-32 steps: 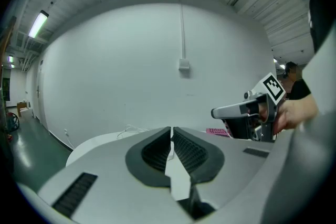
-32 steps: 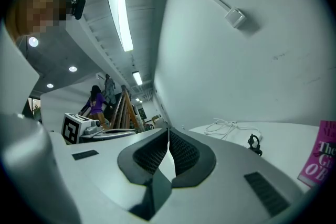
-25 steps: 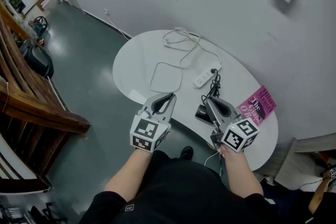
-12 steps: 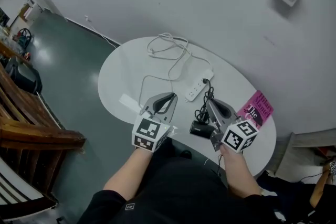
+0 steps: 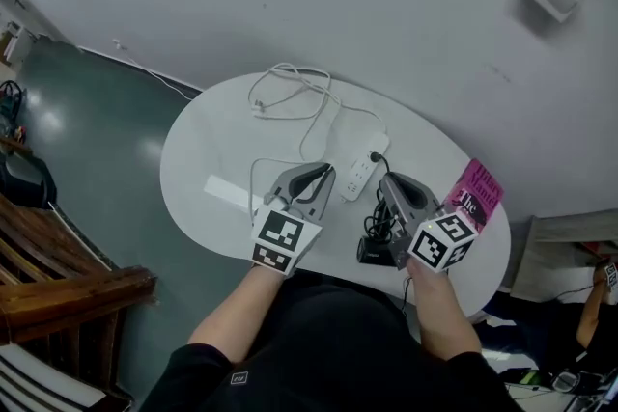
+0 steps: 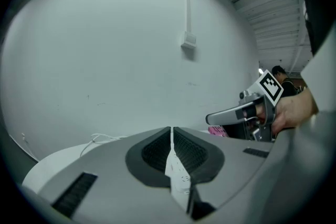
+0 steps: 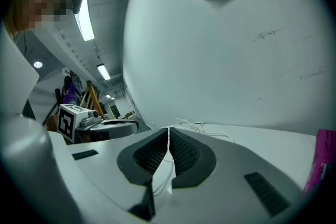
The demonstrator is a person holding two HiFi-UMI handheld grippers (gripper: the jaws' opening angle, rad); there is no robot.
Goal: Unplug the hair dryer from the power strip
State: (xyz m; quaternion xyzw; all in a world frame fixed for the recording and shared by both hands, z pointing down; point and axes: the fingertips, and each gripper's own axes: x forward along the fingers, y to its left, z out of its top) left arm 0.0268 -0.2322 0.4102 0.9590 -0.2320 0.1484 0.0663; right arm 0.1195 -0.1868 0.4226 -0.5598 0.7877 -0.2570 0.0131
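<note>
The fingers of our left gripper (image 6: 171,132) are closed flat against each other with nothing between them, and those of our right gripper (image 7: 168,134) are closed and empty too. Both hang over the near part of a white oval bench (image 5: 208,145) against a pale wall, with grey-green floor (image 5: 87,101) and wooden furniture (image 5: 68,289) to its left. A white power strip (image 5: 364,160) lies just beyond the fingertips, and its white cable (image 5: 290,90) loops towards the wall. The black hair dryer (image 5: 372,252) lies at the near edge, its black cord (image 5: 374,225) climbing to the strip. Our right gripper covers most of the dryer, so we cannot make out its shape. A pink book (image 5: 476,192) lies to the right.
</note>
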